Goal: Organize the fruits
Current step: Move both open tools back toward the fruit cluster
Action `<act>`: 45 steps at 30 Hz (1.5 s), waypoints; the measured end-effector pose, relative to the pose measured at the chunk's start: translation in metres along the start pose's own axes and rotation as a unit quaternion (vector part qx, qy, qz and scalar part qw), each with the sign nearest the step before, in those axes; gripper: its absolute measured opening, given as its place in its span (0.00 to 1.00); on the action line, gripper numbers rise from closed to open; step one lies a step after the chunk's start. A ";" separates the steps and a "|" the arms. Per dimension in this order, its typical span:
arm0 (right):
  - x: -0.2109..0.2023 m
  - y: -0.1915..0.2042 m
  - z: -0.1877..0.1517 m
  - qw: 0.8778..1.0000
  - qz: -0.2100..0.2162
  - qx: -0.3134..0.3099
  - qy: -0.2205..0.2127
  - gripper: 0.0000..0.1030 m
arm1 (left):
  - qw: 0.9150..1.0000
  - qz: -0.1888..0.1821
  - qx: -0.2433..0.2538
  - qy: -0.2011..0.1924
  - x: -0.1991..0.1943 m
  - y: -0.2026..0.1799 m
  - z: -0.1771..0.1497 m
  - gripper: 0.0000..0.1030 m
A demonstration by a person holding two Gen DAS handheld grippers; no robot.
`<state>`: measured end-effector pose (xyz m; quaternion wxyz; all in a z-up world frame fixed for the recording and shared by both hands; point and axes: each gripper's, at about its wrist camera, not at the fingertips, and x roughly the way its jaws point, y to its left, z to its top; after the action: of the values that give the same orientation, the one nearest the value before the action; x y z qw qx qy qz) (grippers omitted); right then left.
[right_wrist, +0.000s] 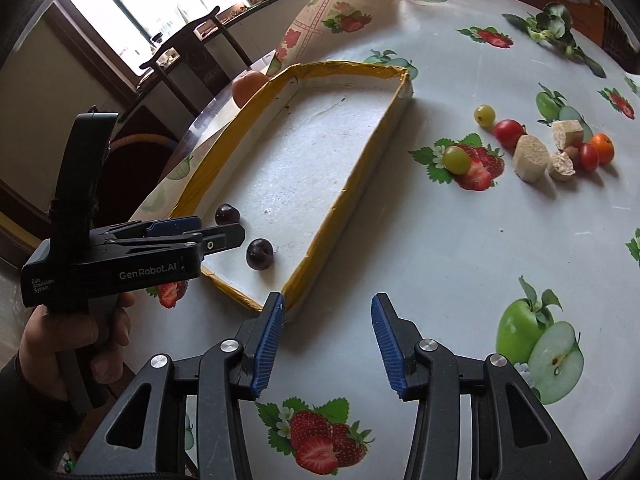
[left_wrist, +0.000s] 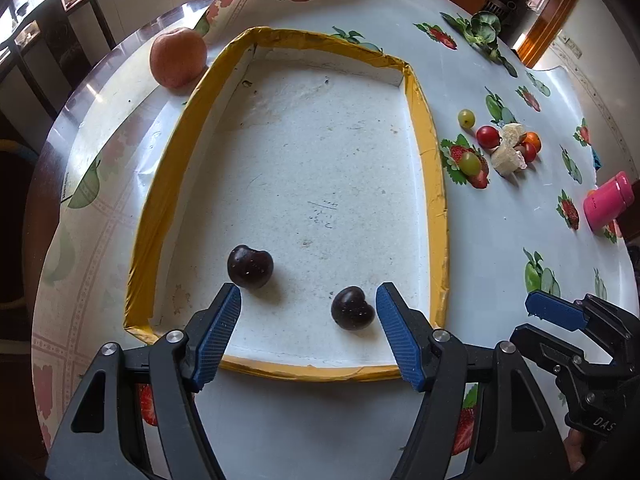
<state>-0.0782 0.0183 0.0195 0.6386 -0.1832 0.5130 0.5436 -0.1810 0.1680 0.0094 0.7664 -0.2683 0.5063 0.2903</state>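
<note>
Over tray's (left_wrist: pixel 434 168) near end, left gripper (left_wrist: pixel 308 300) angled steeply down, jaws wide, empty. 2 glossy dark cherries (left_wrist: pixel 250 267) on tray's white floor, yellow-taped rim. Right gripper (right_wrist: pixel 328 312) over glossy tablecloth (right_wrist: pixel 460 260), partly open, empty. Peach (right_wrist: pixel 248 86) half hidden behind tray.

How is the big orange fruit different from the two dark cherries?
The big orange fruit is pale orange and far bigger; the dark cherries are nearly black and small. The orange fruit sits on the table outside the yellow-rimmed tray, by its far corner, while both cherries lie inside the tray at its near end. All three are roundish, and no gripper holds any of them.
</note>
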 end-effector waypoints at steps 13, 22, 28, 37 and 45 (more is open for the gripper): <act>-0.031 -0.051 -0.019 0.998 -0.028 0.051 -0.024 0.45 | 0.999 -0.026 0.044 -0.007 -0.008 -0.055 -0.001 0.68; -0.040 -0.074 -0.029 0.996 -0.038 0.072 -0.030 0.45 | 0.997 -0.045 0.059 0.003 -0.001 -0.083 -0.002 0.67; -0.043 -0.089 -0.032 0.995 -0.043 0.084 -0.031 0.45 | 0.996 -0.051 0.069 0.007 0.004 -0.101 0.000 0.68; -0.046 -0.113 -0.034 0.993 -0.051 0.101 -0.035 0.45 | 0.995 -0.064 0.082 0.013 0.018 -0.129 0.011 0.67; -0.045 -0.137 -0.015 0.990 -0.064 0.116 -0.051 0.45 | 0.995 -0.056 0.084 0.009 0.036 -0.149 0.035 0.67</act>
<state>0.0413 -0.0634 0.0075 0.7144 -0.1120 0.5267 0.4469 -0.0409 0.0967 0.0054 0.7964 -0.2336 0.5202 0.2011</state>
